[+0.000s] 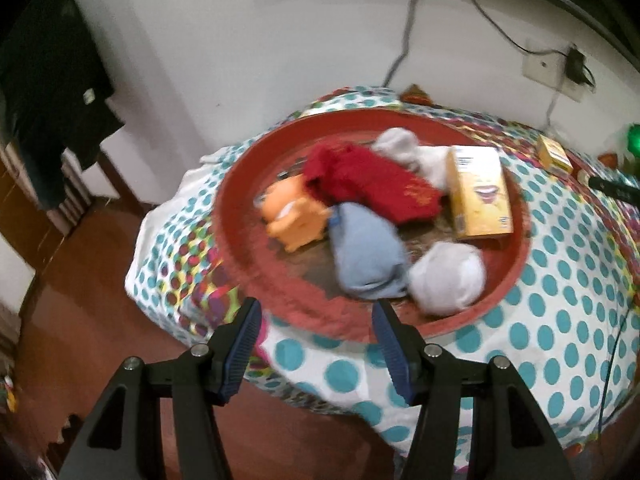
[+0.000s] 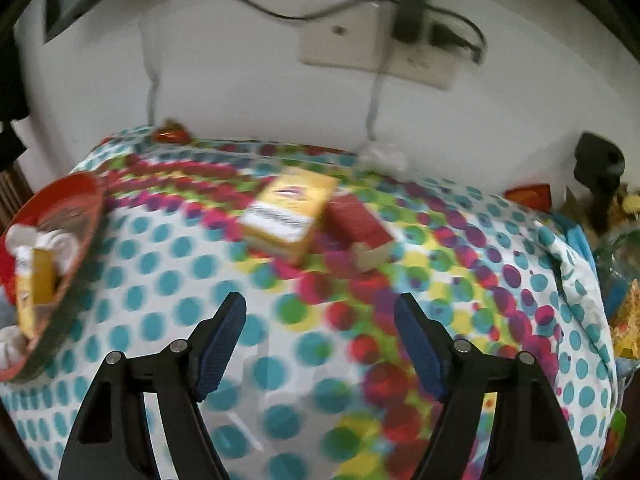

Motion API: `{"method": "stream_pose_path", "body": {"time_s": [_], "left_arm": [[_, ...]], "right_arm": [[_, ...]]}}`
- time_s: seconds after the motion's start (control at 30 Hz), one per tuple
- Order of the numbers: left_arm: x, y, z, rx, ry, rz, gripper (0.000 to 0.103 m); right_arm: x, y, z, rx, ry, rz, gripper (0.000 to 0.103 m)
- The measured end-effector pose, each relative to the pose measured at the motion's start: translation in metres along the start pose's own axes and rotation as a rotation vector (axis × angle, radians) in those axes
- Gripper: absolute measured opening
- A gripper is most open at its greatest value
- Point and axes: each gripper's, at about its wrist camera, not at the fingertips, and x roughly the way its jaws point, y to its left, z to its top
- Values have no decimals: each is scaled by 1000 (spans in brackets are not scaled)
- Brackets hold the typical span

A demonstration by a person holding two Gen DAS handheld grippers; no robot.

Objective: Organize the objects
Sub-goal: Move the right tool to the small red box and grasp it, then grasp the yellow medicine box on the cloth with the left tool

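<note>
A round red tray sits on a dotted tablecloth. In it lie an orange toy, a red cloth, a blue sock bundle, a white sock ball, another white cloth and a yellow box. My left gripper is open and empty just in front of the tray's near rim. My right gripper is open and empty above the cloth, short of a second yellow box and a red box. The tray shows at the left edge of the right wrist view.
A white wall with a socket plate, plugs and cables stands behind the table. Dark clothes hang at the left above a brown floor. A small yellow box and clutter lie at the right.
</note>
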Motion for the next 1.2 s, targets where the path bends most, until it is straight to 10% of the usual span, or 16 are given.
{"method": "stream_pose_path", "body": {"time_s": [0.47, 0.63, 1.2], "left_arm": [[-4, -149, 50, 312, -42, -145, 59], [8, -208, 65, 405, -35, -215, 59], [104, -331, 159, 315, 27, -496, 60]], "right_arm": [[74, -10, 30, -79, 50, 40, 55], [81, -8, 32, -82, 43, 94, 34], [37, -40, -26, 16, 44, 129, 28]]}}
